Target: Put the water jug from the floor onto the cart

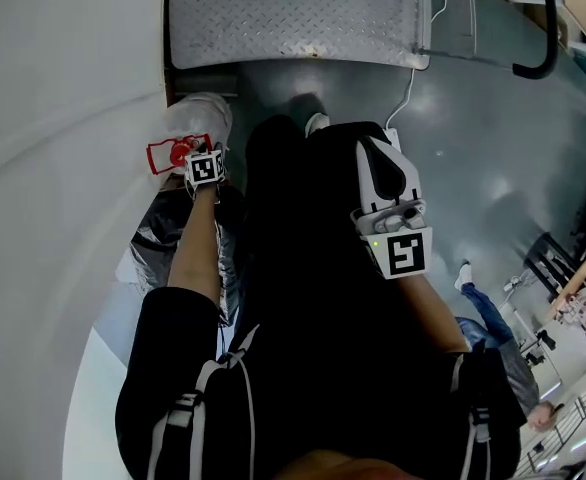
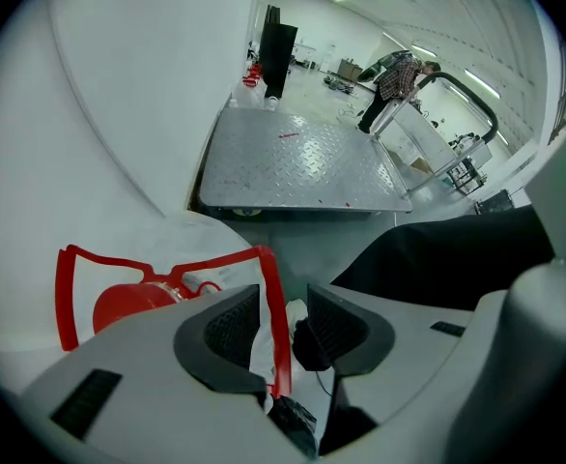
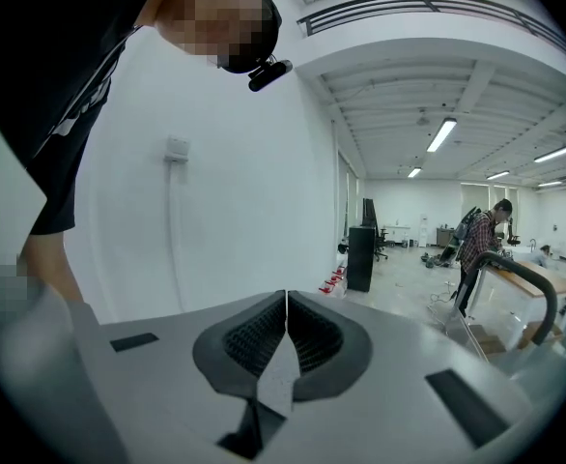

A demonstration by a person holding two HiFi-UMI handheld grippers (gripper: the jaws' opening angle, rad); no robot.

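1. Water jug [image 1: 179,154]: there is one, low at the person's left side. It sits close against the white wall [image 1: 63,118], just short of the cart's near corner. Its red cap [image 2: 128,303] and thin red handle frame [image 2: 167,264] show; the rest of it is mostly hidden under the left forearm.
2. Left gripper [image 1: 203,163]: it is reached down to the jug's top. In the left gripper view its jaws [image 2: 285,307] stand apart. One red bar of the handle [image 2: 273,327] runs between them, nearer the left jaw, with a gap on the other side.
3. A white shoe [image 1: 201,116] rests on the grey floor [image 1: 473,158] just beyond the jug.
4. Cart [image 1: 293,13]: there is one, a low diamond-plate platform straight ahead. Its deck [image 2: 302,162] carries nothing but a small red mark. One black push handle [image 1: 541,38] rises at its far right.
5. One white cable [image 1: 410,93] trails on the floor off the cart's near right corner.
6. Right gripper [image 1: 378,158]: it is held up in front of the body, well apart from the jug. In the right gripper view its jaws [image 3: 285,307] are pressed together with nothing between them.
7. One person in a plaid shirt [image 3: 478,240] stands far off by the cart handle.
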